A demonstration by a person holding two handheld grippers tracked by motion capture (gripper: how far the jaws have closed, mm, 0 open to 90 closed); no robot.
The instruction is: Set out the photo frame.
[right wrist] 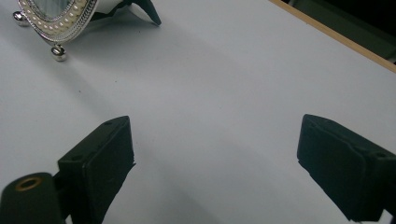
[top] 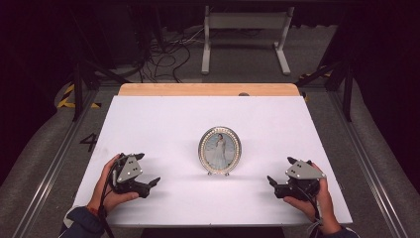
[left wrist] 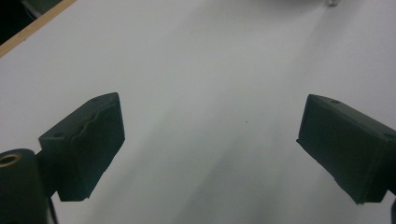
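Note:
An oval silver picture frame [top: 220, 150] with a pearl-beaded rim stands upright on small ball feet in the middle of the white table; its lower edge and back stand show at the top left of the right gripper view [right wrist: 56, 18]. My left gripper [top: 147, 171] rests near the table's front left, well apart from the frame, jaws wide open with bare table between them [left wrist: 210, 140]. Near the front right my right gripper [top: 281, 171] is open too, nothing between its jaws [right wrist: 215, 154]. Each is held by a hand.
The white tabletop [top: 163, 124] has a wooden strip [top: 208, 89] along its far edge. Beyond it lie floor cables [top: 168, 54] and a white stand [top: 245, 34]. Dark metal rails [top: 44, 168] run along both sides of the table.

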